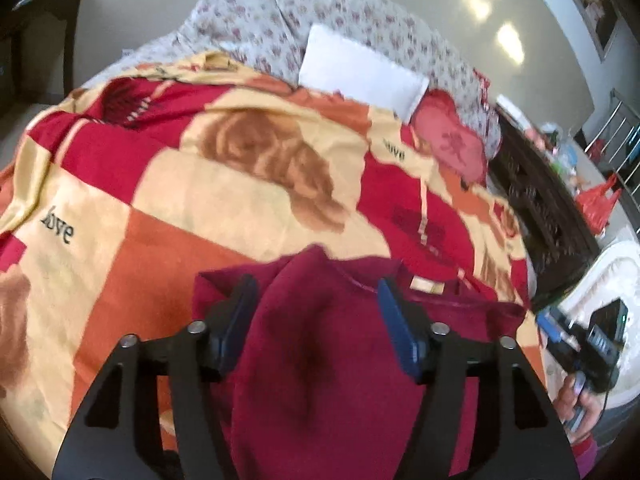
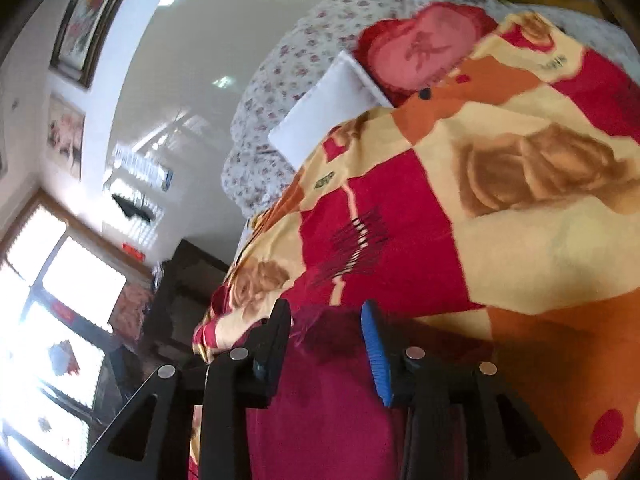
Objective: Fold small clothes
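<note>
A dark red small garment (image 1: pixel 320 344) lies on the patterned blanket (image 1: pixel 160 184) at the near edge of the bed, its collar with a tan label (image 1: pixel 428 285) to the right. My left gripper (image 1: pixel 316 292) is open, its fingers standing on either side of a raised fold of the garment. In the right wrist view the same garment (image 2: pixel 324 408) fills the space between my right gripper's (image 2: pixel 326 320) open fingers, over its edge. The right gripper also shows in the left wrist view (image 1: pixel 580 344), held in a hand at the garment's right end.
A white pillow (image 1: pixel 360 68), a pink-red cushion (image 1: pixel 452 140) and a floral quilt (image 1: pixel 344 12) lie at the far end of the bed. A dark carved bed frame (image 1: pixel 548 216) runs along the right. A dark cabinet (image 2: pixel 180 304) stands beside the bed near bright windows (image 2: pixel 52 320).
</note>
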Available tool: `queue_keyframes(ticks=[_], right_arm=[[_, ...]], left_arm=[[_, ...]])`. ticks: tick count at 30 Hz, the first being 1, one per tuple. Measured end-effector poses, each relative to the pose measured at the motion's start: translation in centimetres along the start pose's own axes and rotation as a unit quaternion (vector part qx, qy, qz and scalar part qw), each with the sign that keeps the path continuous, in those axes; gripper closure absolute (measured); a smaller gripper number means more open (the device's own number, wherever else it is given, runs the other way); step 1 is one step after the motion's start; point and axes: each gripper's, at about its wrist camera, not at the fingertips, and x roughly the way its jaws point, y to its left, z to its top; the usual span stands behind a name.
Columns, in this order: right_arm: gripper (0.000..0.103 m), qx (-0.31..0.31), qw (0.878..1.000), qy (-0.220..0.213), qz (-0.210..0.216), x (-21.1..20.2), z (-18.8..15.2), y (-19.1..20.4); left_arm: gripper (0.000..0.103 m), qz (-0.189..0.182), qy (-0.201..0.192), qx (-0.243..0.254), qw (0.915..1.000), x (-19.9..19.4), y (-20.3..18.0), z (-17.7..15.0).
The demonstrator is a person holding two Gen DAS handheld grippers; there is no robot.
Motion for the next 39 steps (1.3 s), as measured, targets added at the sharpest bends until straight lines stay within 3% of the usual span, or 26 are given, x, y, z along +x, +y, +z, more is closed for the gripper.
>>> queue_keyframes(ticks=[4,6,9,14,15,17,22,27,31,34,39], right_arm=[[0.066,-0.103,0.992,0.034,-0.059,1.7,-2.4,2.9],[0.06,-0.14,0.984,0.052,-0.096,3.3,-3.3,3.2],[0.058,-0.146,0.978,0.056,-0.138,5.0,-3.3,2.5],[0.058,-0.166,0.977,0.053,-0.125,6.2,-2.3,2.3],[0.061,-0.177,0.974,0.05,-0.132,6.3,-2.3,2.7],[0.088,-0.195,0.967,0.047,-0.156,6.8,-1.9,3.0],[0.091,-0.19,0.96,0.065,-0.198,9.0,-0.8,1.3],[0.091,-0.145,0.969,0.053,-0.191,9.3,0.1,-0.2],[0.08,-0.12,0.977,0.051,-0.17,6.6,-0.6,0.5],[0.056,-0.123,0.982,0.06,-0.133,3.2,-3.2,1.5],[0.055,-0.129,0.979,0.103,-0.123,-0.2,-9.0,2.0]], left_arm=[[0.039,0.011,0.009,0.015,0.9998,0.0,-0.4,-0.5],[0.039,0.027,0.017,0.029,0.999,0.8,-0.8,-1.0],[0.039,0.044,0.029,0.03,0.9981,2.2,-0.4,-1.6],[0.039,0.071,0.044,0.014,0.9964,4.6,0.7,-2.2],[0.039,0.076,0.045,0.011,0.996,5.0,0.9,-2.2],[0.039,0.084,0.048,0.007,0.9952,5.9,1.0,-2.3],[0.039,0.102,0.053,0.01,0.9933,7.7,0.9,-2.3],[0.039,0.104,0.051,0.011,0.9932,8.1,1.1,-2.2],[0.039,0.086,0.059,0.009,0.9945,6.1,1.5,-2.3],[0.039,0.063,0.056,0.015,0.9963,3.2,2.1,-3.1],[0.039,0.046,0.06,0.033,0.9966,-0.9,2.8,-5.7]])
